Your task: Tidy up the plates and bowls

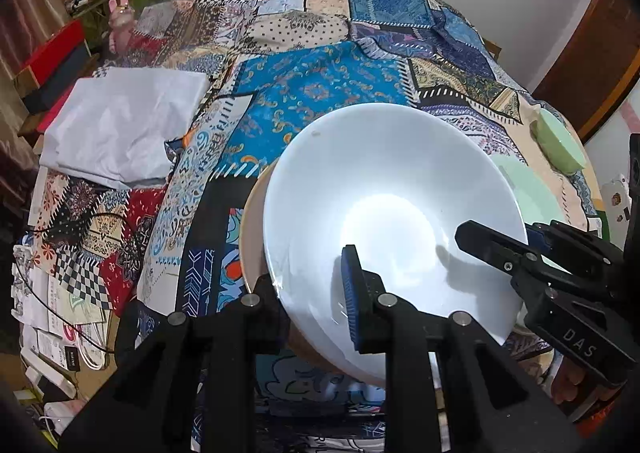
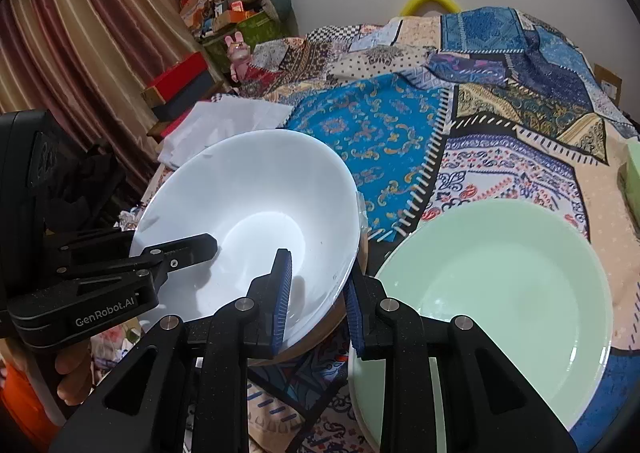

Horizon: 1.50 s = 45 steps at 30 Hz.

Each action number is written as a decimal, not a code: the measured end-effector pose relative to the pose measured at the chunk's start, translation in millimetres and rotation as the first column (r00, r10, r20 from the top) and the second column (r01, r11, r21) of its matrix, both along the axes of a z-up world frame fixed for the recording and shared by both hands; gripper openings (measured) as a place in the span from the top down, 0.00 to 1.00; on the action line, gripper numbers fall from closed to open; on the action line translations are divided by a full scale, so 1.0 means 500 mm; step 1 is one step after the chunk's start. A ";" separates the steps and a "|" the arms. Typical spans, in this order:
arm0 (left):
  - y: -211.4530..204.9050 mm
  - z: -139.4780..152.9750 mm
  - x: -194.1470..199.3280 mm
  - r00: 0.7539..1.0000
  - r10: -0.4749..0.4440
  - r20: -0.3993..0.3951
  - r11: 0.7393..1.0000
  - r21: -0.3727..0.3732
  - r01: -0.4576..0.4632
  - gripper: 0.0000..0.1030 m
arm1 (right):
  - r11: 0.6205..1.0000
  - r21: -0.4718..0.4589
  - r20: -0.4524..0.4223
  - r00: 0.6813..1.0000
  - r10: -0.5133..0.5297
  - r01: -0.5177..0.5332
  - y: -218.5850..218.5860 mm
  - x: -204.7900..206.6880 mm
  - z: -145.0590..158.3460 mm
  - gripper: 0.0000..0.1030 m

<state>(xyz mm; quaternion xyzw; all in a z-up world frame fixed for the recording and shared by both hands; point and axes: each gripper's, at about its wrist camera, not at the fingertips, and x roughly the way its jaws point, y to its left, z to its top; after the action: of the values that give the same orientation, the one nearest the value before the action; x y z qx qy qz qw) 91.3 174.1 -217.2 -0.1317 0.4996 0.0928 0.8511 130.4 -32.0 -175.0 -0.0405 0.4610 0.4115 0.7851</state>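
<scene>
Plainly, both hand-held grippers clamp the rim of one white bowl [image 2: 256,221], held tilted above the patchwork cloth [image 2: 380,141]. The left hand-held gripper [image 1: 316,301] pinches the near rim; its body reads "GenRobot.AI" in the right wrist view. The right hand-held gripper [image 2: 318,293] pinches the bowl's right edge, and its body reads "DAS" in the left wrist view. A pale green plate [image 2: 500,285] lies just beside the bowl, on the right.

Left gripper [image 1: 316,293] and right gripper [image 2: 318,301] clamped, angled downward.
</scene>
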 end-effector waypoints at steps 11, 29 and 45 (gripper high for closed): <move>0.011 -0.023 0.001 1.000 -0.001 -0.017 1.000 -0.007 0.001 0.79 | 1.000 -0.016 -0.026 1.000 0.015 -0.015 0.012 0.000 -0.023 0.78; 0.025 -0.002 -0.002 0.999 0.033 -0.013 0.999 -0.005 -0.033 0.78 | 1.000 0.001 -0.036 0.999 0.008 -0.008 -0.007 0.010 -0.018 0.77; -0.056 0.127 -0.008 0.992 -0.019 0.128 0.991 0.131 0.002 0.78 | 0.994 0.070 0.073 0.993 -0.087 0.082 -0.118 0.023 0.069 0.77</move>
<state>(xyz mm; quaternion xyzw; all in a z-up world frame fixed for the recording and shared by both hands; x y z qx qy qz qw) 87.2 145.9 -153.6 -0.0788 0.4371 0.1118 0.8889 141.8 -91.0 -140.3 -0.0102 0.4180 0.3912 0.8199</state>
